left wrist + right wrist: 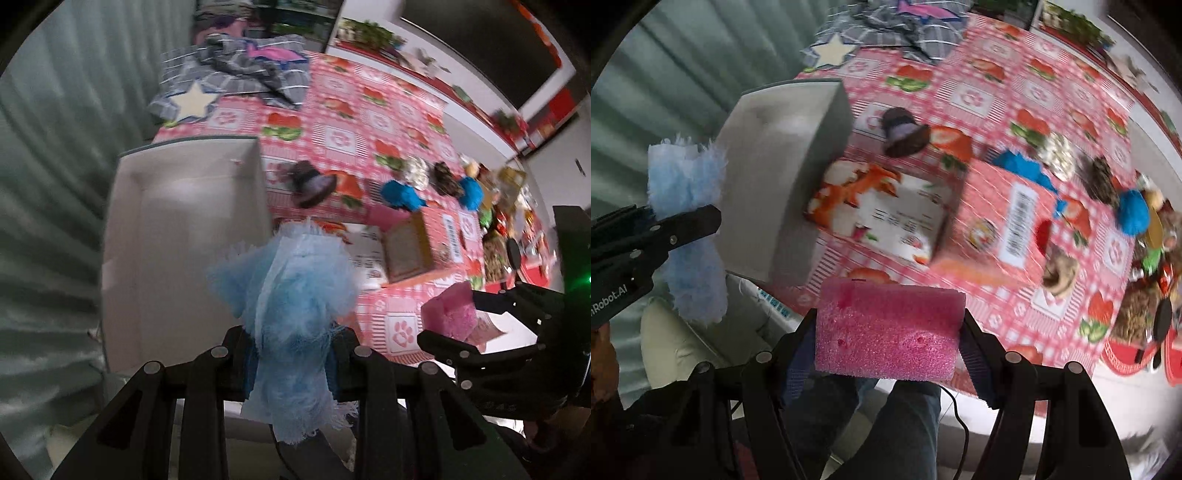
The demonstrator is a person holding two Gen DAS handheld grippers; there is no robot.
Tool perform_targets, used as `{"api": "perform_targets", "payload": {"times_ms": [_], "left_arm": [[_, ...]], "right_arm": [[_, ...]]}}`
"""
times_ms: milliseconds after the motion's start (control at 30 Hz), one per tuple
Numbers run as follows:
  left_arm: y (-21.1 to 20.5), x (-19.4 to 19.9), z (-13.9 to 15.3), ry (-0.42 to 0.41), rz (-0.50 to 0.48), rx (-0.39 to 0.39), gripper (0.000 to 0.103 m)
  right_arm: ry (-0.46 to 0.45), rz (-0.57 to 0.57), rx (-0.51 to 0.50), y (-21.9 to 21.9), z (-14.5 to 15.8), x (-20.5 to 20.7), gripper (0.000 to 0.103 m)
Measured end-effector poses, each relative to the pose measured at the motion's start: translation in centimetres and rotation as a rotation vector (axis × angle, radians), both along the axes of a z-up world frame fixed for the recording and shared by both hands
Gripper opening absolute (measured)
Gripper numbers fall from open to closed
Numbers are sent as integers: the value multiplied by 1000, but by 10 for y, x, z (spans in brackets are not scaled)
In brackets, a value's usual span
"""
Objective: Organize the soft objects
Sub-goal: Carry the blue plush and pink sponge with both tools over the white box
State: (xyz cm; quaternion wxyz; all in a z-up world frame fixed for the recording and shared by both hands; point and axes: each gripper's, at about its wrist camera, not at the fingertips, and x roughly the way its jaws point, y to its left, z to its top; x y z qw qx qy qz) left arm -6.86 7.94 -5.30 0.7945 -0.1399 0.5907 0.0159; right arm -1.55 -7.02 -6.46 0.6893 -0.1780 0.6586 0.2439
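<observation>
My left gripper (291, 363) is shut on a fluffy light blue cloth (295, 295), held near the open grey box (177, 236) at the table's left edge. The same cloth (687, 229) and left gripper (698, 221) show at the left of the right wrist view, beside the grey box (783, 177). My right gripper (888, 332) is shut on a pink sponge (886, 328), held above the table's near edge. The sponge (448, 314) and right gripper (454, 314) also show at the right of the left wrist view.
A red checked tablecloth (1015, 92) covers the table. A printed carton (886, 214) lies next to the grey box, with a pink box (1004, 221) beside it. A dark plush (905, 133), blue pompoms (1132, 212) and assorted clutter lie further right. Grey plaid fabric (236, 77) lies at the far end.
</observation>
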Motion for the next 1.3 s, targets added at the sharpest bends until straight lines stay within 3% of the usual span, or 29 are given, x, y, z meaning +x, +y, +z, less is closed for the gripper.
{"api": "perform_targets", "payload": {"times_ms": [567, 933, 1300], "left_arm": [[74, -20, -19, 51, 222, 6, 33], [92, -22, -31, 82, 282, 17, 33], [104, -4, -32, 79, 288, 34, 33]], "right_arm": [[25, 153, 29, 81, -4, 12, 72], [30, 200, 70, 128, -3, 18, 72], [23, 195, 82, 147, -3, 38, 72]]}}
